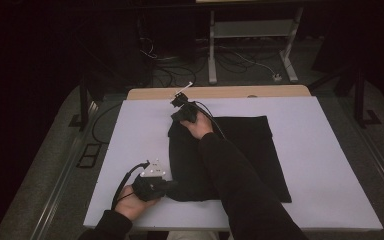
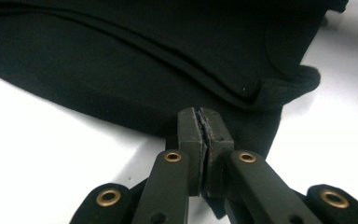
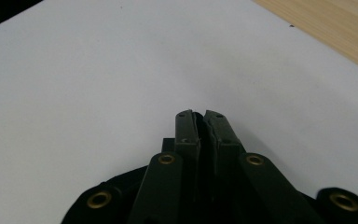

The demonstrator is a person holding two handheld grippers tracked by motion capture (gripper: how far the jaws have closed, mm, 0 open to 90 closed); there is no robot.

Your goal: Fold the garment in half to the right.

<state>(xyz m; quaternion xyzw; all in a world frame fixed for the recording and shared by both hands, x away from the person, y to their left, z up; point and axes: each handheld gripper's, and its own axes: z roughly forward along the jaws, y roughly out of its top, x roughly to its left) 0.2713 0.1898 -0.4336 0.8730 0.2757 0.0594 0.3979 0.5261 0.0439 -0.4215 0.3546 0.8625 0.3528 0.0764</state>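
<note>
Black folded cloth garment [image 1: 240, 155] is lying mid-bench; left gripper [image 1: 172, 184] and right gripper [image 1: 180, 116] are pinching its near-left and far-left corners, the next fold pending.

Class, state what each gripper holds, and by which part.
Left gripper: black cloth, near left corner. Right gripper: shut at its far left corner; grip unclear.

Dim lab, floor cables [image 1: 230, 62], metal stand [image 1: 252, 30]

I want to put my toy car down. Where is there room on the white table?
The white mat is bare right of the black cloth, up to the edge. The left strip is crowded by the left hand-held gripper.
</note>
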